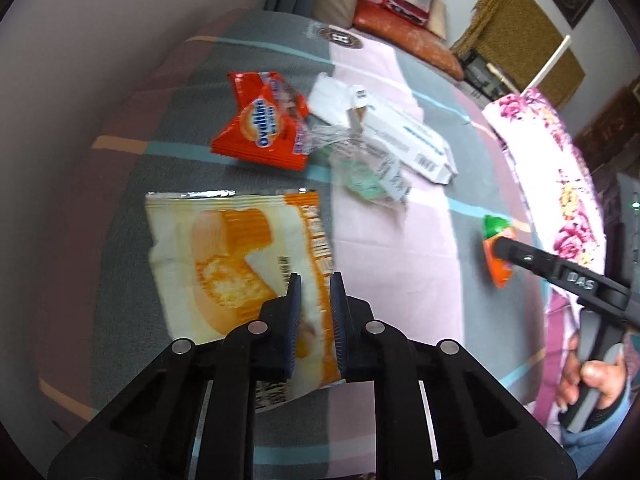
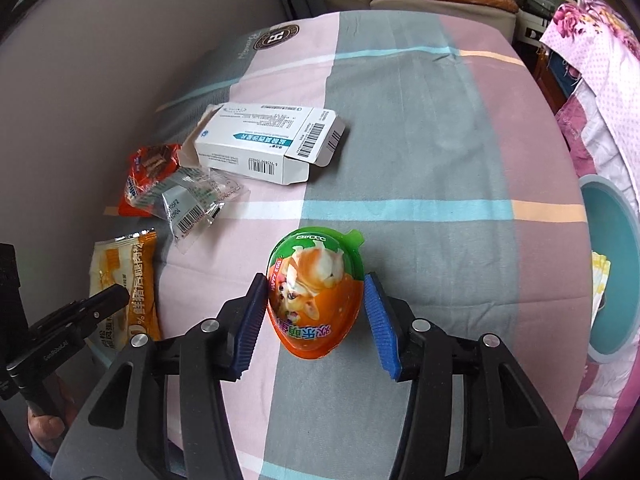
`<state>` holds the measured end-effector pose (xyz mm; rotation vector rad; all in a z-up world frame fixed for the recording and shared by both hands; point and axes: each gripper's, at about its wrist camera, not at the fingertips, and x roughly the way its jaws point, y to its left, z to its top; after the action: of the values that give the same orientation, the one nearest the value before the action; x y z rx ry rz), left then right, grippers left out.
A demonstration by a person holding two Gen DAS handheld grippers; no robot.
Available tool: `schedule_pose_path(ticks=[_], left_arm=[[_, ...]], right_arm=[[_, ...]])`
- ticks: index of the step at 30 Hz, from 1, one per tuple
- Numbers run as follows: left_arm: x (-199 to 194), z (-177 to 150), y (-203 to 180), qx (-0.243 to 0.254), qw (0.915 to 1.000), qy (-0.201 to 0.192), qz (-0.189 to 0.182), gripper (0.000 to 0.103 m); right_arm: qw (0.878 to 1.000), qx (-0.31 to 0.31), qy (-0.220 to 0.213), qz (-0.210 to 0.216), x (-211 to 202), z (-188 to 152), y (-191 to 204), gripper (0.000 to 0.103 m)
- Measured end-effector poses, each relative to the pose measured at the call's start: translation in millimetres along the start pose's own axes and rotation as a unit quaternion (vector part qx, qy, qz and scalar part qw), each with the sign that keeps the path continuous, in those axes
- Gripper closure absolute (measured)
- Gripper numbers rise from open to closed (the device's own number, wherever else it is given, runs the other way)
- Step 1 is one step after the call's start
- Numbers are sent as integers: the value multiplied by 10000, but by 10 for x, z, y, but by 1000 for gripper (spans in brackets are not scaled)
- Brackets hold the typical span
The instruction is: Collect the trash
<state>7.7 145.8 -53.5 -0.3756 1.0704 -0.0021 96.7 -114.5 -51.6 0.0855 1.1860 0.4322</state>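
Between my right gripper's (image 2: 316,312) blue pads sits the toy egg (image 2: 316,300), orange and green with a puppy on its film lid. The jaws stand wide, the left pad touching or nearly touching the shell, the right pad just clear of it, so nothing is gripped yet. The egg lies flat on the striped sheet (image 2: 420,128).

Over on my left gripper (image 1: 316,312), the jaws are narrow, and the cake wrapper (image 1: 240,264) runs up between the pads. I can't tell if they're truly pinching it or only straddling it.

Further out, on the far left: the orange snack packet (image 1: 260,124), a clear crumpled bag (image 1: 372,164) and the white medicine box (image 2: 268,142), all close together. A teal bin (image 2: 612,280) waits at the right edge.

What worries me: that egg shell is rounded and looks slick, so if I close off-centre it could squirt forward out of the pads. The wrapper is thin and floppy; a shallow pinch could let it slide free on the lift. And the soft bedding may give under any downward push.
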Motion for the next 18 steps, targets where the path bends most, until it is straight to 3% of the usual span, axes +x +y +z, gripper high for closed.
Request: schedule_pose_path(ticks=[1, 3, 4, 5, 8, 15, 18], left_arm=[[-18, 2, 27, -74, 10000, -15, 27, 85], [-73, 16, 86, -191, 9997, -69, 135, 62], [-121, 27, 115, -251, 9991, -180, 299, 32], [-178, 29, 139, -290, 9978, -361, 481, 13], [-250, 8, 190, -284, 9945, -538, 852, 11], [95, -75, 206, -535, 9963, 185, 653, 11], [231, -94, 67, -300, 9954, 316, 851, 6]], right_arm=[[10000, 5, 8, 22, -9, -5, -9, 56], [10000, 15, 32, 66, -26, -7, -18, 56], [9999, 19, 39, 102, -32, -10, -19, 56], [9999, 16, 37, 120, -32, -5, -18, 56], [9998, -21, 32, 201, -40, -27, 5, 56], [9995, -66, 75, 316, -26, -38, 25, 56], [9994, -30, 57, 345, -46, -43, -7, 56]])
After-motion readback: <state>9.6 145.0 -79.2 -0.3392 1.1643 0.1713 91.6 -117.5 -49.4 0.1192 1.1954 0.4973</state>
